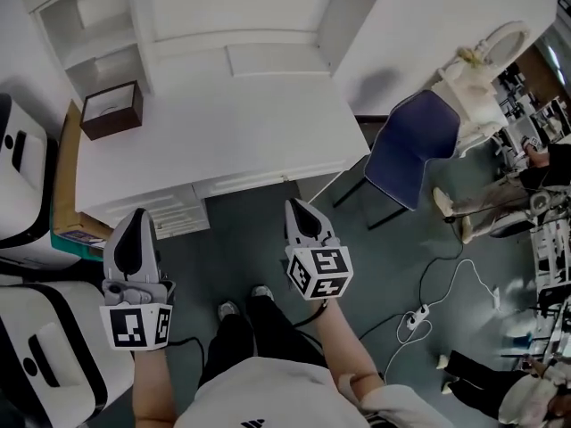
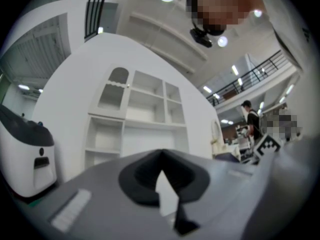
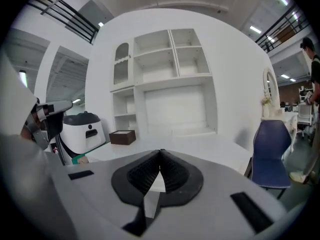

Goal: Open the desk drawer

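**Approach: drawer not yet touched**

My left gripper [image 1: 136, 218] and right gripper [image 1: 297, 210] are both pressed together and empty, short of the desk [image 1: 223, 123]. The drawer [image 1: 245, 185] sits under its front edge, apparently shut; I can't spot a handle. Next, I judge, I spread one gripper's jaws and catch the drawer front.

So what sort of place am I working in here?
Probably a big lab or workshop hall: a white desk with shelves, a mezzanine railing overhead, and a power strip lying on the floor.
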A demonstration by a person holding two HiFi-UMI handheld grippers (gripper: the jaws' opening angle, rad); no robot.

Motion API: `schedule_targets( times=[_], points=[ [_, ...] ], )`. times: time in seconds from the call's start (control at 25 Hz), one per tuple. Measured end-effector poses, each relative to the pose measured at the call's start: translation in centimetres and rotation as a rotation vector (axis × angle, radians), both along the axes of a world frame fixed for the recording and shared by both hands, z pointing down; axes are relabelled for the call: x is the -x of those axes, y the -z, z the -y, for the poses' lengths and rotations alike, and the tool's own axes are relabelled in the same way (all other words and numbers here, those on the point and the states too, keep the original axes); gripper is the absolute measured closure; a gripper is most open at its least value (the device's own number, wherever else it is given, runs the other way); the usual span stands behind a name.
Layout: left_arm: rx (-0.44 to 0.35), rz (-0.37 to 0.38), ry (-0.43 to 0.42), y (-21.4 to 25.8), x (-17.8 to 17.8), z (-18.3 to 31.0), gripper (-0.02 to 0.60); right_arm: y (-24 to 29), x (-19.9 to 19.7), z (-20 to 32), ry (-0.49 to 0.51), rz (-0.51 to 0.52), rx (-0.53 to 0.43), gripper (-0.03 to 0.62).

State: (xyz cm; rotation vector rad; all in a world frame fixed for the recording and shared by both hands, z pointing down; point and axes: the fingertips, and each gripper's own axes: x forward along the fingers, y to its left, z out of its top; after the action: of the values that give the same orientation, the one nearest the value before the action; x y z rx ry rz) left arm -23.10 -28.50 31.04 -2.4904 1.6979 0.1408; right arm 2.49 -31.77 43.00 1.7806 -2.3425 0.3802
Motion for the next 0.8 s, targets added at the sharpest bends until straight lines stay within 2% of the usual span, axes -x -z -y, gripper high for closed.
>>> schedule_targets(
  times=[0.32,0.44,0.56,0.8],
  points=[
    [0.046,0.000,0.041,-2.0,-3.2,1.2,0.574,-9.2,-4.5,3.9,-0.012,0.021,0.208,0.591],
    [0.060,-0.009,0.072,-2.8,-4.3,1.4,0.572,-12.5,-6.0,5.4,-0.008,0.030,0.272,0.562],
    [0.068,-0.013,0.104,-3.3,-5.2,1.4,0.574,-15.2,-7.1,6.9,0.008,0.007,0.318,0.557],
    [0.090,0.004,0.170,-4.0,-6.3,1.6,0.572,-19.7,-8.2,10.1,0.034,-0.019,0.384,0.500]
  ],
)
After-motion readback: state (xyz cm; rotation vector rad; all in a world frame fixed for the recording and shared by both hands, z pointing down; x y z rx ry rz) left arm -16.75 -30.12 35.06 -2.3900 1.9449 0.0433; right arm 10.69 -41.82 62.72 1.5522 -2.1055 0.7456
